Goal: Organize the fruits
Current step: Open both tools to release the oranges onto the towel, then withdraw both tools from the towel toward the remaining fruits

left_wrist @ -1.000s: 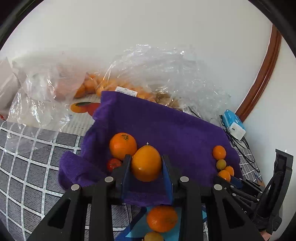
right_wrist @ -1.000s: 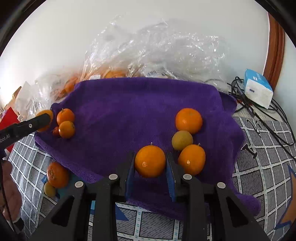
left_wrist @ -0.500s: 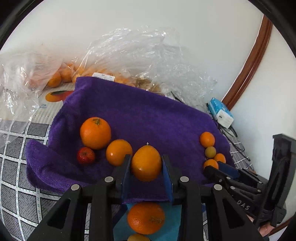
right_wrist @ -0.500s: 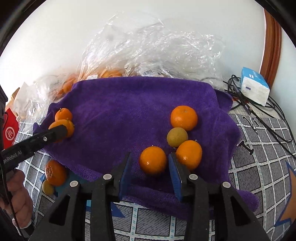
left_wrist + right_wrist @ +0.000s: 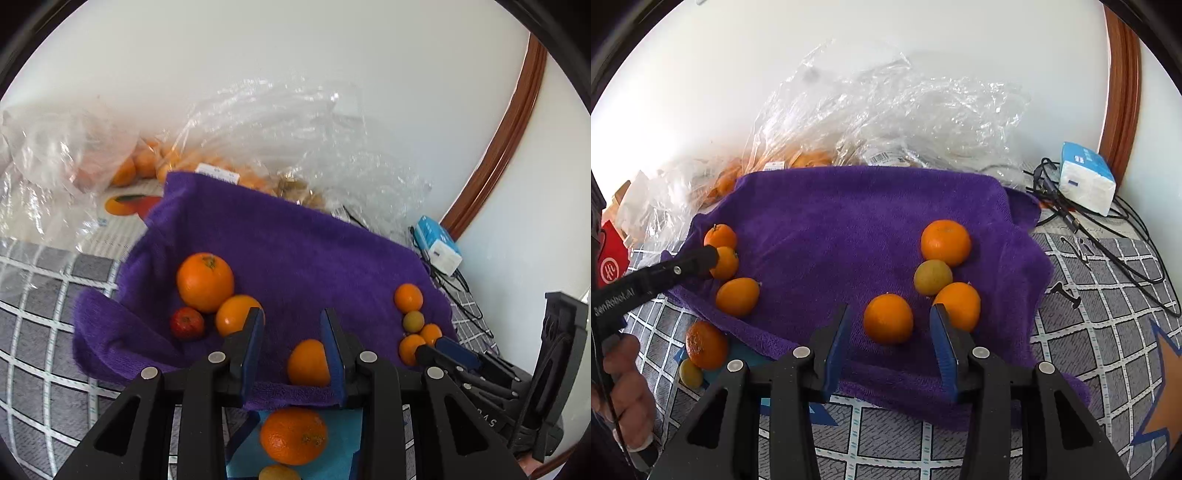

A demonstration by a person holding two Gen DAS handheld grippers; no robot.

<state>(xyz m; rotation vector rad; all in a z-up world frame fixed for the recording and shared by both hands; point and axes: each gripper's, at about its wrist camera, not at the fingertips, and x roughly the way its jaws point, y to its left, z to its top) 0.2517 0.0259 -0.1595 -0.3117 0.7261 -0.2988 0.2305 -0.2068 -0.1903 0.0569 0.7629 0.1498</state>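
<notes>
A purple towel (image 5: 295, 254) (image 5: 857, 221) lies on the grey checked cloth. My left gripper (image 5: 293, 332) is open; an orange (image 5: 308, 363) lies on the towel by its right finger, free. To its left sit a large orange (image 5: 205, 282), a smaller orange (image 5: 236, 314) and a small red fruit (image 5: 187, 323). My right gripper (image 5: 888, 328) is open around an orange (image 5: 888, 318) resting on the towel. Beside it lie an orange (image 5: 945, 242), a greenish fruit (image 5: 932, 277) and another orange (image 5: 958, 304). The left gripper's finger also shows in the right wrist view (image 5: 698, 260).
Off the towel's near edge lie a rough orange (image 5: 293, 435) (image 5: 706, 345) and a small yellow fruit (image 5: 690, 373). Crumpled plastic bags (image 5: 886, 114) with more oranges stand behind the towel. A blue-white tissue pack (image 5: 1086, 179) and black cables (image 5: 1108, 221) lie at the right.
Both grippers have opened. The left one let go of its orange, which now lies on the towel by its right finger. The right one released its orange and opened wider.
</notes>
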